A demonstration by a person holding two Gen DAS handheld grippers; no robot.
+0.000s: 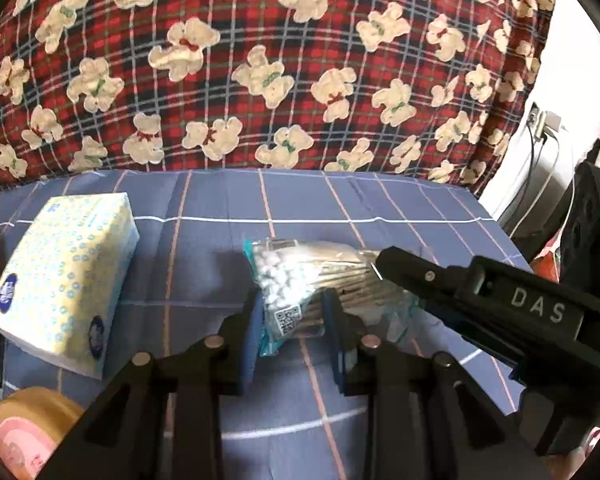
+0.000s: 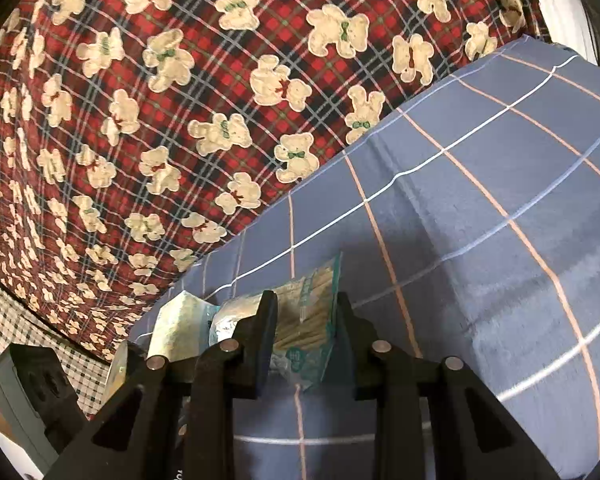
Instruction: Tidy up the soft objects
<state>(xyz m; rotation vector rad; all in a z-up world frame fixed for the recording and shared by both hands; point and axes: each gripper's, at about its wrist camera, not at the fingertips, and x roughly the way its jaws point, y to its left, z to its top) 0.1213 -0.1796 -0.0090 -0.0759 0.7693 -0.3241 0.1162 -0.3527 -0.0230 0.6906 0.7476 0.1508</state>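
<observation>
Mid-carry: left hand-held gripper [image 1: 292, 320] and right hand-held gripper [image 2: 306, 334] each pinch an end of the clear plastic bag of wooden cotton swabs [image 1: 300, 280] at lower centre, above the blue checked bedsheet [image 1: 380, 208]; next, probably place it beside the yellow-and-white dotted tissue pack [image 1: 60, 272] at left, releasing together.

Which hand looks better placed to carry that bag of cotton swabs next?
Neither alone: both tongs grip the bag of cotton swabs. The left tongs pinch the cotton-tip end nearest the tissue pack; the right tongs clamp the stick end.
</observation>
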